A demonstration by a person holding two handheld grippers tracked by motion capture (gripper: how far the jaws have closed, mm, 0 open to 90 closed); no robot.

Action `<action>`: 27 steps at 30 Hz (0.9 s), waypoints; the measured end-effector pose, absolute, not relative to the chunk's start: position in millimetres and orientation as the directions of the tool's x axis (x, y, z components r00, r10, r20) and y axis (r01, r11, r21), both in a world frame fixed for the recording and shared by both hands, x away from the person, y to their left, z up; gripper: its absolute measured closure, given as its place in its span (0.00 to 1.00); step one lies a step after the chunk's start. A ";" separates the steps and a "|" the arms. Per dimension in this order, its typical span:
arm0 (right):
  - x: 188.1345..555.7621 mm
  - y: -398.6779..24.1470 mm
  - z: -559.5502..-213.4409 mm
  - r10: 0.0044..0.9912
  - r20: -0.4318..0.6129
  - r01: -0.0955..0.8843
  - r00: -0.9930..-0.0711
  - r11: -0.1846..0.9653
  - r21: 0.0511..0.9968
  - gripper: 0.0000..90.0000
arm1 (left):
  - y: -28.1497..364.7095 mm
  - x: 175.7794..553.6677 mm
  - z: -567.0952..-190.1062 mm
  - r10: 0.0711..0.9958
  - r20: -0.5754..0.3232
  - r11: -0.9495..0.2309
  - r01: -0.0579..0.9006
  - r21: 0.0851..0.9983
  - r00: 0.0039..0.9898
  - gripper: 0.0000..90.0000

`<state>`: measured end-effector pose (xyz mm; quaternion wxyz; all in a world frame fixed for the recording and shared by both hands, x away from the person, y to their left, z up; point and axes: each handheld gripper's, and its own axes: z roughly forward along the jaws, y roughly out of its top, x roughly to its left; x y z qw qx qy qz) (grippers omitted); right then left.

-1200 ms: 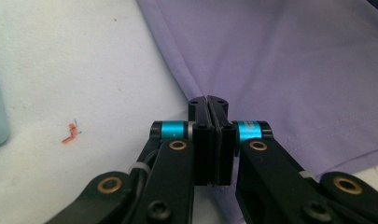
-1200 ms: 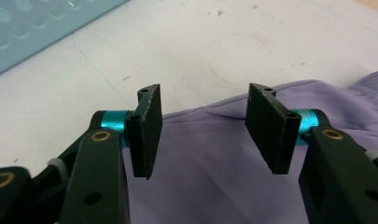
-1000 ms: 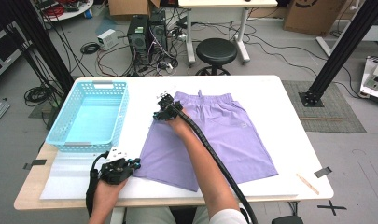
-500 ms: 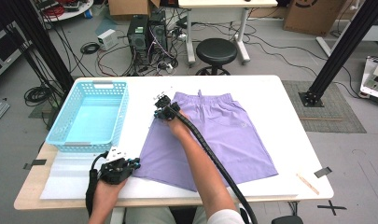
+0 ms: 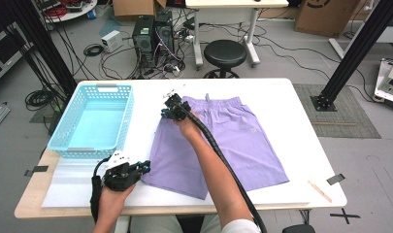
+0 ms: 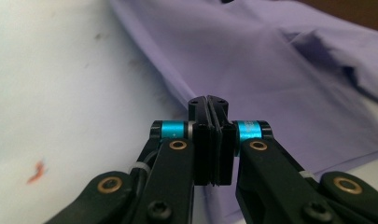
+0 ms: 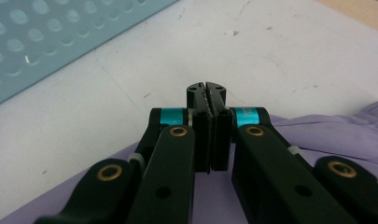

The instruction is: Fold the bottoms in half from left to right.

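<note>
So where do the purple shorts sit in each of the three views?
High view: purple shorts spread flat mid-table, right of the blue basket.
Left gripper view: fabric fills the upper right.
Right gripper view: fabric along the bottom and right.
Shared landmark: white tabletop.

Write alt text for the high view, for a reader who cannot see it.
A person leans over a white table with purple shorts spread flat, the right gripper at their top-left corner, the left gripper at the bottom-left. A light-blue basket stands to the left.
</note>
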<state>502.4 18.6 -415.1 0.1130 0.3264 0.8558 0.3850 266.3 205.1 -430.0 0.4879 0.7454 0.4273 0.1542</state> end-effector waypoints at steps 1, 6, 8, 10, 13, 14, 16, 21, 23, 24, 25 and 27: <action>502.3 16.4 -413.0 0.646 0.054 0.469 -0.761 0.491 0.735 1.00 | 202.4 267.3 -427.2 0.779 -0.191 -0.157 0.480 0.863 0.598 0.98; 503.4 -3.5 -398.8 0.658 0.063 0.471 -0.750 0.465 0.750 1.00 | 189.1 274.5 -418.0 0.730 -0.239 -0.118 0.462 0.879 0.641 0.98; 503.9 -10.8 -394.8 0.665 0.064 0.473 -0.744 0.456 0.754 1.00 | 183.4 278.0 -415.0 0.709 -0.259 -0.103 0.460 0.882 0.656 0.98; 504.3 -19.3 -389.9 0.672 0.065 0.475 -0.737 0.447 0.758 1.00 | 174.5 282.3 -410.1 0.681 -0.278 -0.092 0.457 0.885 0.677 0.98; 504.9 -32.9 -382.9 0.683 0.076 0.475 -0.727 0.420 0.773 1.00 | 163.4 288.2 -401.3 0.652 -0.286 -0.093 0.449 0.889 0.702 0.98; 505.3 -38.6 -380.5 0.685 0.080 0.475 -0.724 0.411 0.778 1.00 | 159.8 289.9 -398.0 0.644 -0.289 -0.091 0.446 0.890 0.709 0.98; 504.7 -47.5 -376.9 0.695 0.087 0.481 -0.714 0.396 0.782 1.00 | 152.1 293.6 -392.1 0.625 -0.294 -0.088 0.440 0.894 0.723 0.98; 503.6 -68.4 -370.7 0.710 0.089 0.480 -0.699 0.373 0.794 1.00 | 130.8 302.5 -379.1 0.577 -0.298 -0.101 0.428 0.898 0.761 0.98; 502.5 -79.0 -367.5 0.719 0.090 0.480 -0.689 0.360 0.800 1.00 | 122.1 305.6 -375.4 0.561 -0.298 -0.106 0.424 0.899 0.772 0.98; 502.1 -82.7 -366.3 0.721 0.095 0.482 -0.687 0.353 0.802 1.00 | 116.0 307.4 -372.9 0.548 -0.299 -0.111 0.422 0.900 0.781 0.98; 501.7 -89.0 -364.5 0.725 0.100 0.482 -0.682 0.342 0.807 1.00 | 111.9 308.2 -371.6 0.543 -0.298 -0.114 0.421 0.900 0.785 0.98; 500.6 -98.9 -361.5 0.732 0.101 0.481 -0.674 0.331 0.812 1.00 | 101.6 310.3 -367.9 0.530 -0.290 -0.127 0.413 0.902 0.797 0.98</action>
